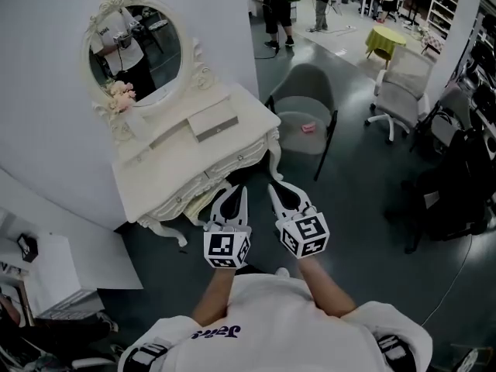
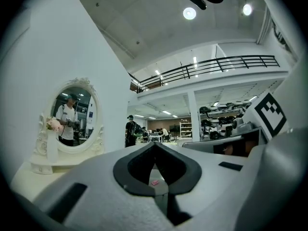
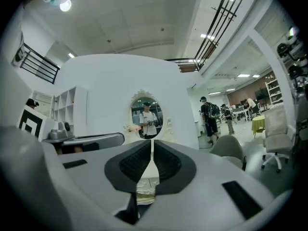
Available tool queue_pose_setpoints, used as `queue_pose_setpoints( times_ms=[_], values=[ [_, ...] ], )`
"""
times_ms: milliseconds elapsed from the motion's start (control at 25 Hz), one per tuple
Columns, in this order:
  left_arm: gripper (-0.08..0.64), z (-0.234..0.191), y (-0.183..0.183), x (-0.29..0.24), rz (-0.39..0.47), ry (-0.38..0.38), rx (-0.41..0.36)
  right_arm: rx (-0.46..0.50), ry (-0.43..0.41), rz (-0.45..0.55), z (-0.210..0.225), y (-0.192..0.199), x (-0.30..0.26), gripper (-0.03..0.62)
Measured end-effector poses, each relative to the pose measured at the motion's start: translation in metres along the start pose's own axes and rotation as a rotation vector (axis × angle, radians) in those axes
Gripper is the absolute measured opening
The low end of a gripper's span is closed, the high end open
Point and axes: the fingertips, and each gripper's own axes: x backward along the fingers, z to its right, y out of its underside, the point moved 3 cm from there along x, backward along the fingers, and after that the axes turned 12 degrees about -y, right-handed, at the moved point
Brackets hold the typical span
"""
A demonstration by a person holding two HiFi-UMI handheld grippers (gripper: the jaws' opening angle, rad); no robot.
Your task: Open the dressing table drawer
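Now | left tongs (image 1: pixel 235 190), right tongs (image 1: pixel 273 187) shut | near dressing table (image 1: pixel 174 163) edge

The counter (image 1: pixel 167 169) wears smooth cream paint with a soft sheen. Its carved mirror frame (image 1: pixel 203 76) is finished alike, set around glossy glass (image 1: pixel 139 53). The left tool (image 2: pixel 155 146) and the right tool (image 3: pixel 152 146) have matt pale-grey plastic shells; the right tool's pads (image 3: pixel 137 163) look black, ribbed and rubbery. The floor (image 1: pixel 364 177) is dark, smooth and faintly shiny. The person's shirt (image 1: pixel 287 324) is white cloth.
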Motion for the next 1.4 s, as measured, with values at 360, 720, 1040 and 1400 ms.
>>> queue_pose_setpoints(
  times_ms=[360,720,1040,1400],
  values=[
    [0.015,-0.038,0.023,-0.074,-0.027,-0.015,0.015,-0.017,-0.064,-0.069,0.043,0.014,-0.086,0.012],
    [0.015,-0.138,0.018,-0.184,0.009,-0.088,0.032,0.030,-0.118,-0.132,0.088,0.006,-0.227,0.012],
    [0.015,-0.220,0.040,-0.235,-0.020,-0.128,0.047,0.028,-0.155,-0.165,0.104,0.016,-0.331,0.012],
    [0.015,-0.267,0.107,-0.295,-0.121,-0.187,0.060,-0.044,-0.168,-0.279,0.164,0.090,-0.399,0.012]
  ],
)
